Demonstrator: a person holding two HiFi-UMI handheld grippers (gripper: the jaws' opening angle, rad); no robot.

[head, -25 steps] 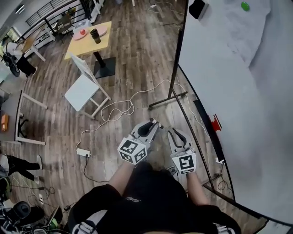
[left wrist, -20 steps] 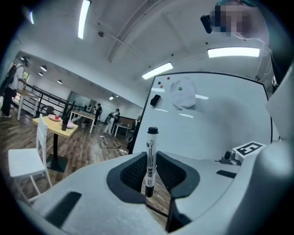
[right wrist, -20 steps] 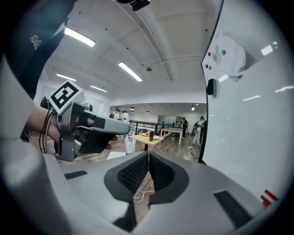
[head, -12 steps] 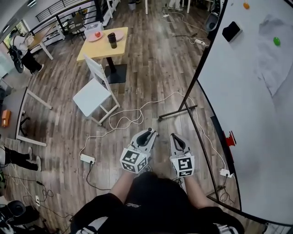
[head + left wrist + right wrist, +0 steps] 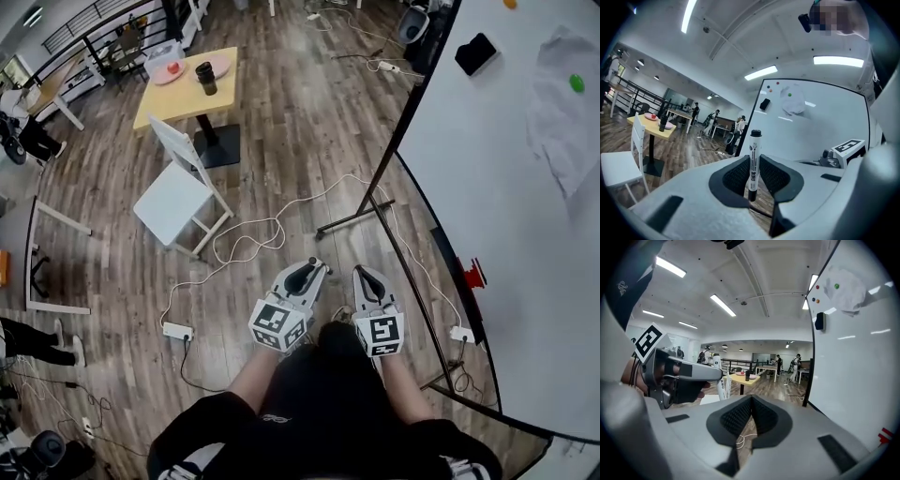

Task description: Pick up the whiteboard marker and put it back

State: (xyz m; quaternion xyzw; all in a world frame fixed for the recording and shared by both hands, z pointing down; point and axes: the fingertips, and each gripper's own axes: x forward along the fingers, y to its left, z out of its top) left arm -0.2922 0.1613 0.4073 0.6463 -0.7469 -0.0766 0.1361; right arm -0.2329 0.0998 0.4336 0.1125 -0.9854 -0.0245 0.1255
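Note:
A white whiteboard marker [image 5: 753,161] with a black cap stands upright between the ribbed pads of my left gripper [image 5: 753,174], which is shut on it. In the head view the left gripper [image 5: 310,268] and the right gripper [image 5: 365,274] are side by side in front of the person, just left of the whiteboard [image 5: 487,178]. The right gripper [image 5: 751,403] is shut with nothing in it. In the right gripper view, the marker [image 5: 723,386] shows at the left gripper's tip. A red object [image 5: 474,274] sits on the board's tray.
A black eraser [image 5: 475,52] and a green magnet [image 5: 576,82] are on the board. The stand's foot [image 5: 352,220] and white cables [image 5: 262,230] cross the wooden floor. A white chair [image 5: 173,192], a yellow table [image 5: 187,89] and a power strip [image 5: 175,330] lie to the left.
Both grippers have shifted together beside the board, which now sits farther right in the head view. The marker has stayed in the left gripper's hold and the right gripper has stayed shut.

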